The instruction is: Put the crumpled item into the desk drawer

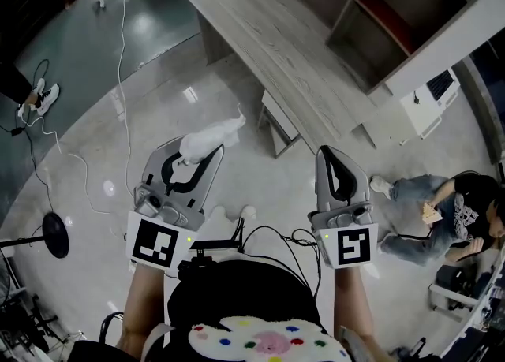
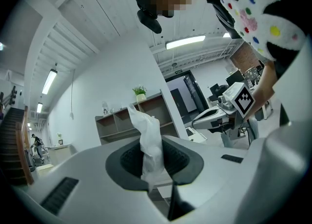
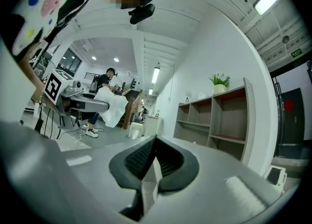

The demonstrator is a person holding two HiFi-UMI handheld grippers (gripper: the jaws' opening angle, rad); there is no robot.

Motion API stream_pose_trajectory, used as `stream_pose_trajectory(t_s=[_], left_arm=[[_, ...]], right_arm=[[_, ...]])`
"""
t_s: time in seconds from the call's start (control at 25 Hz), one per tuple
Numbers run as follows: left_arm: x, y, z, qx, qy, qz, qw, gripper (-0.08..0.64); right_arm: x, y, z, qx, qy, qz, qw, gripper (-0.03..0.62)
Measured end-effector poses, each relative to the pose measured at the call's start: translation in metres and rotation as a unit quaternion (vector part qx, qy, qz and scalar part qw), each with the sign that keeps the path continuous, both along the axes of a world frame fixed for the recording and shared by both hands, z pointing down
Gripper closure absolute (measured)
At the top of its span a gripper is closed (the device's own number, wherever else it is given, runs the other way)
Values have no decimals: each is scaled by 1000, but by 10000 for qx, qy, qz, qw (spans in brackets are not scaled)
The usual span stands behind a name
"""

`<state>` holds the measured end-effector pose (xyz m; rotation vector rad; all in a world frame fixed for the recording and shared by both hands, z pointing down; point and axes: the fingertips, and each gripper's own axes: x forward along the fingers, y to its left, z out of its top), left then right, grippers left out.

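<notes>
The crumpled item is a white wad of paper or tissue, and my left gripper is shut on it above the floor. In the left gripper view the wad sticks up from between the dark pads. My right gripper is level beside it, shut with nothing in it; in its own view the pads meet. The grey wooden desk lies ahead of both grippers, with what looks like a drawer front under its near edge. Each gripper shows in the other's view: the right gripper and the left gripper.
An open shelf unit stands on the desk's far side, with a small plant on top. A person sits on the floor at the right. White cables and a round black stand base lie on the glossy floor at left.
</notes>
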<state>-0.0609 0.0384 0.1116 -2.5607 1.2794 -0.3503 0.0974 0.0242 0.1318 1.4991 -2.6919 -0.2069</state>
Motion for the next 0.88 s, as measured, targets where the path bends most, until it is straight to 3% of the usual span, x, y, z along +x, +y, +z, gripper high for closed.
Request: stream_pose_trajectory(t_s=[0.24, 0.4, 0.88], left_arm=[[-2, -8, 0, -26, 206, 2, 9998, 497], [-2, -17, 7, -33, -8, 174, 9998, 497], [-14, -40, 40, -415, 112, 484, 9979, 497]], right_arm=[[3, 4, 3, -40, -78, 255, 9996, 583], [4, 2, 8, -121, -87, 441, 9989, 583], [-16, -18, 40, -433, -159, 587, 9972, 583]])
